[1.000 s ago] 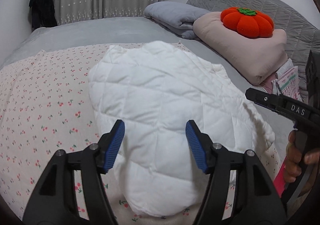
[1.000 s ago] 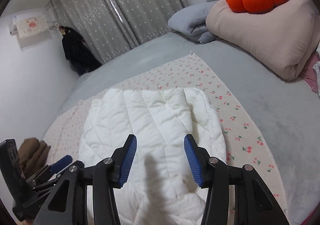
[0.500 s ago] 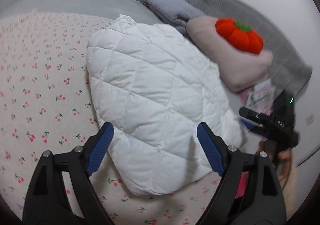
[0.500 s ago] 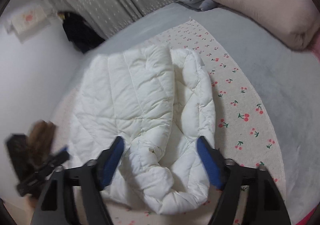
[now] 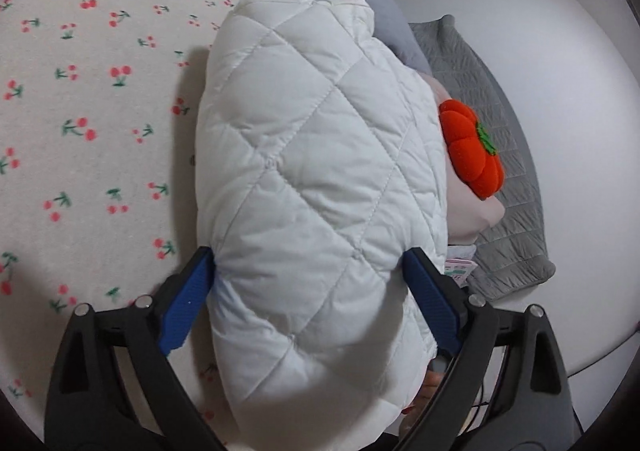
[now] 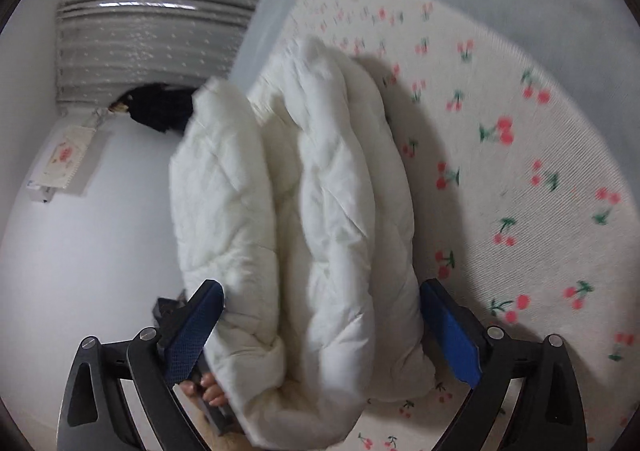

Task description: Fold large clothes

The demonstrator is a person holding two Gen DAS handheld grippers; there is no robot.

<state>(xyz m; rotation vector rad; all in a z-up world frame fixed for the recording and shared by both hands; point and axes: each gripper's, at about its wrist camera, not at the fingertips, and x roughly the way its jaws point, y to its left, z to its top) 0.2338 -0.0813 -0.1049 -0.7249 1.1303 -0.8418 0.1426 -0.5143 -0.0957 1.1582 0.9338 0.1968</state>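
A white quilted jacket, folded into a thick bundle, lies on the cherry-print sheet. My left gripper is rolled onto its side and straddles one end of the bundle. Its jaws are opening, and the blue pads sit against the fabric on both sides without clamping it. From the right wrist view, the jacket shows as stacked puffy folds. My right gripper straddles that end, its jaws also opening with the bundle between them. A hand shows behind the folds.
An orange pumpkin cushion rests on a folded pink blanket beside a grey quilted pillow. A grey blanket lies beyond the jacket. Grey curtains and a dark hanging garment stand by the wall.
Both grippers rolled sideways and dropped toward the jacket. Their jaws widened, and the folded bundle now lies between each pair of pads instead of ahead of them.
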